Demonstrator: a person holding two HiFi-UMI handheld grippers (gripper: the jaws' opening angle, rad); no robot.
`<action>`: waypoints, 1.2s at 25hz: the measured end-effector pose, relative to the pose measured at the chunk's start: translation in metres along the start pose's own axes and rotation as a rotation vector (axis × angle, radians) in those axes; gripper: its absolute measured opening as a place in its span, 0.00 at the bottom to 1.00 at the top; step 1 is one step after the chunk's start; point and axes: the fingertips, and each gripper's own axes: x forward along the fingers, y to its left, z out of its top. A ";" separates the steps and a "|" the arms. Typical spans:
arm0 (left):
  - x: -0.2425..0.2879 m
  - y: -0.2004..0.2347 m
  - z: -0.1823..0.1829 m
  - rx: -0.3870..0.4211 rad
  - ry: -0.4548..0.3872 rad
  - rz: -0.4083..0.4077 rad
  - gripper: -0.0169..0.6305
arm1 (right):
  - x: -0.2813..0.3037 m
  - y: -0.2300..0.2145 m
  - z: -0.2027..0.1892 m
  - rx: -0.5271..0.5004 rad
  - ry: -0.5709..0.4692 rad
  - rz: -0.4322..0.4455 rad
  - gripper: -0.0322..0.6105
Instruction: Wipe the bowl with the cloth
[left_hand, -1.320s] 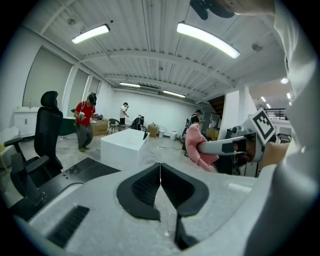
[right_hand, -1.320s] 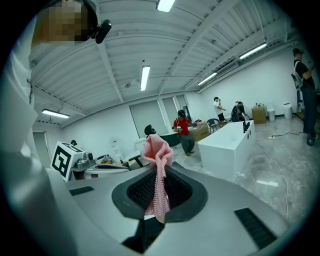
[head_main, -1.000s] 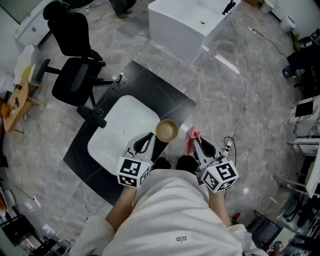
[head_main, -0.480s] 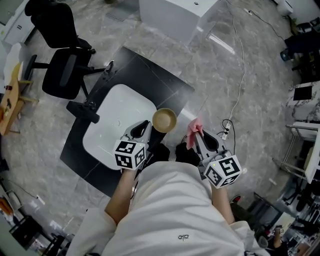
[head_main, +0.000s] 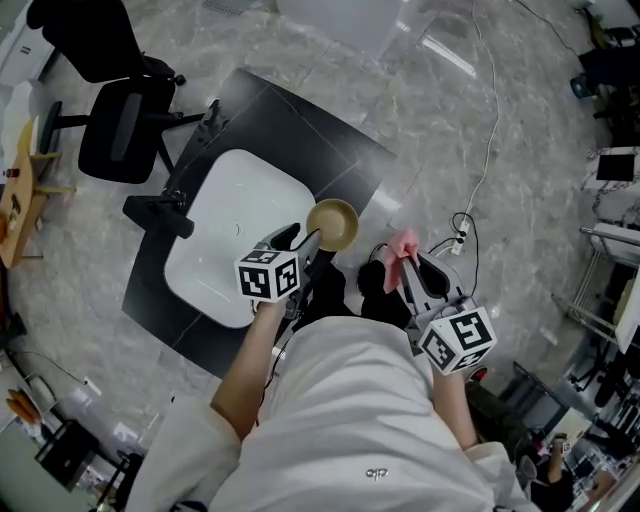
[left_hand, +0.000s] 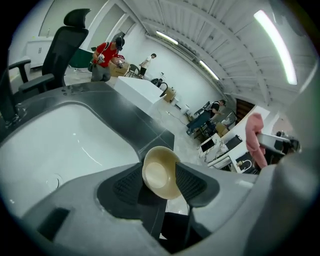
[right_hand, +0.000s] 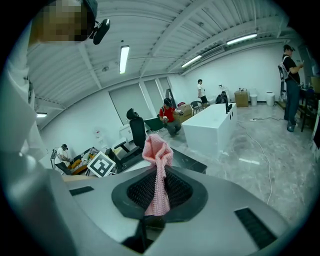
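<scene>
A tan bowl (left_hand: 161, 172) sits tilted between the left gripper's (left_hand: 159, 184) pads, over the near corner of the black counter (head_main: 330, 160). The jaws are opening and the pads stand apart on either side of it. From the head view the bowl (head_main: 332, 224) sits at the tip of the left gripper (head_main: 305, 243), beside the white sink (head_main: 225, 235). My right gripper (right_hand: 159, 192) is shut on a pink cloth (right_hand: 158, 170) that sticks up out of its pads. That cloth (head_main: 402, 250) and the right gripper (head_main: 412, 272) hang off the counter, to the bowl's right.
A black faucet (head_main: 160, 210) stands at the sink's left edge. Black office chairs (head_main: 115, 130) are on the far left. A white cable (head_main: 488, 150) runs across the marble floor to a power strip (head_main: 452, 240). Desks and equipment line the right side.
Both grippers have drifted slightly right and farther from me, the bowl staying at the left gripper's tip and the cloth in the right one. The head view has shifted.
</scene>
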 end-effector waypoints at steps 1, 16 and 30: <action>0.004 0.003 -0.002 -0.007 0.013 0.003 0.34 | 0.000 -0.001 -0.002 0.003 0.007 -0.002 0.09; 0.032 0.025 -0.037 -0.307 0.078 0.008 0.10 | -0.010 -0.008 -0.007 0.019 0.005 -0.019 0.09; 0.012 0.008 -0.031 -0.239 0.066 0.116 0.06 | -0.007 -0.003 -0.006 0.000 -0.028 0.006 0.09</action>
